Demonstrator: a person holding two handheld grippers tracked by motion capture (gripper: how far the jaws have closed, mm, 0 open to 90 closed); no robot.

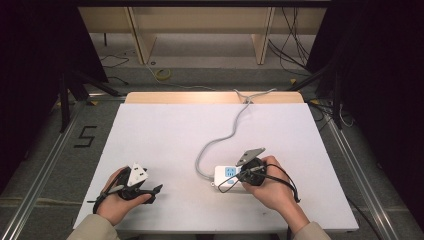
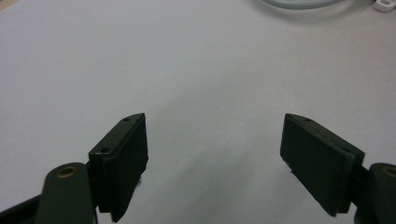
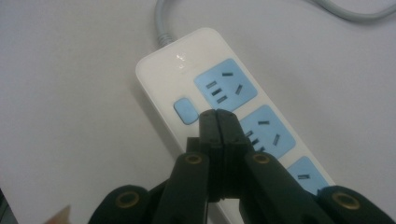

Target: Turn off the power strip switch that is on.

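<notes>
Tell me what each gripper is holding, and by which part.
Nothing is held. The left gripper is open over bare table; the right gripper is shut empty, tips over the power strip.

The right claw [image 3: 219, 122] rises from the bottom centre of the frame, its two black jaws pressed flat together with nothing between them. Its tips sit over a white power strip [image 3: 163, 70] that runs from upper centre to lower right, just beside the strip's blue switch [image 3: 185, 111]. A grey cord [image 3: 162, 18] leaves the strip's top end. The counter [image 3: 70, 93] is white.
</notes>
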